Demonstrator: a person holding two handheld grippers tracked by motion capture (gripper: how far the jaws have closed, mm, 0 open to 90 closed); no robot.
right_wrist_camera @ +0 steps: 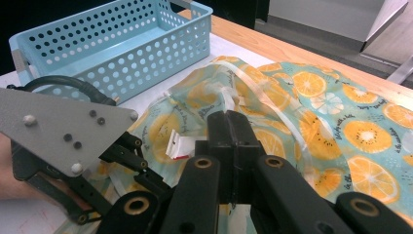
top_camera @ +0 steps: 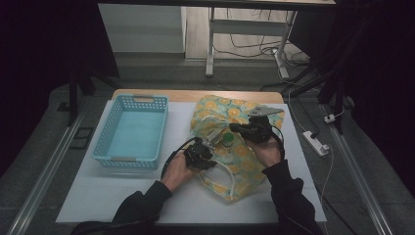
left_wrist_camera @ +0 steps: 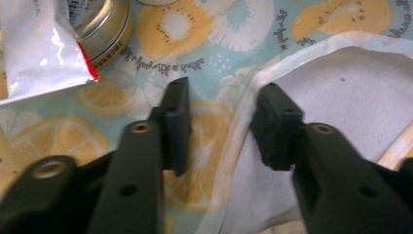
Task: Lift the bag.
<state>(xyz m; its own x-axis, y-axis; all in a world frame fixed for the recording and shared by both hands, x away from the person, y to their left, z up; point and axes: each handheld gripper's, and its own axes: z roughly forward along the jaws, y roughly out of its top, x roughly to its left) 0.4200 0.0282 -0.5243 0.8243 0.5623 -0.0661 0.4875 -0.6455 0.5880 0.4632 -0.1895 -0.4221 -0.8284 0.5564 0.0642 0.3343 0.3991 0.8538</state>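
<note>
- Fruit-print fabric bag (top_camera: 240,152) spread over right half of tabletop (top_camera: 98,196).
- Left gripper (left_wrist_camera: 221,126) narrowed astride bag's white rim, pads apart.
- Right gripper (right_wrist_camera: 229,131) clamped shut, holding nothing, above bag's far end.

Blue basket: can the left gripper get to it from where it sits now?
Probably yes. The left gripper rests on the fruit-print bag, and the basket stands just to its left with its top open; the white mat between them looks bare, so nothing seems to block the way.
</note>
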